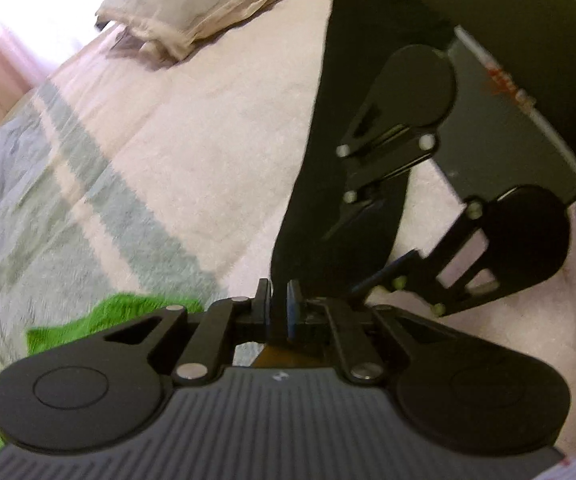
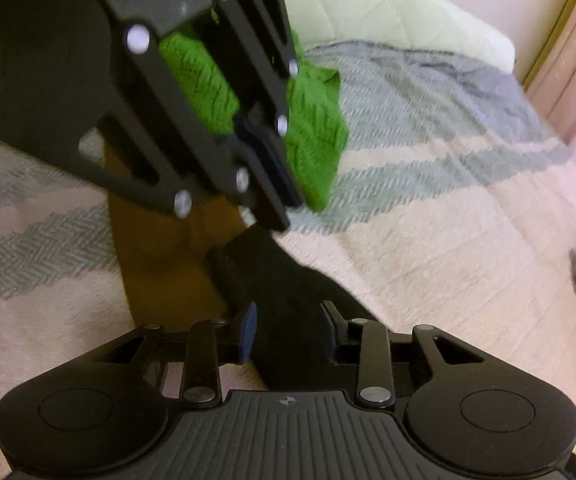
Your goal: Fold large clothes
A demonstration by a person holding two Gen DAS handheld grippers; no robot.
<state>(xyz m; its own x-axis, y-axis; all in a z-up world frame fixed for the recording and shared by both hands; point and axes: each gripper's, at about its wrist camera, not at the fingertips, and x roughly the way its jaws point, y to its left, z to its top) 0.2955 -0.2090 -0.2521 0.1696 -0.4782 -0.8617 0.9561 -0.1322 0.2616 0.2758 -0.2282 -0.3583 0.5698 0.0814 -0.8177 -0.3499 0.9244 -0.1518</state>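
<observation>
Pink-and-grey bedspread was seen spread wide, with a black garment laid across it, judged unfolded as yet. Its edge was pinched by the clenched left gripper; the right gripper was angled down astride it, jaws apart.

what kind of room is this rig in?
Most likely a bedroom: the work surface is a bed with a pink and grey blanket, a pale pillow at its far end, and folded linens piled on it.
</observation>
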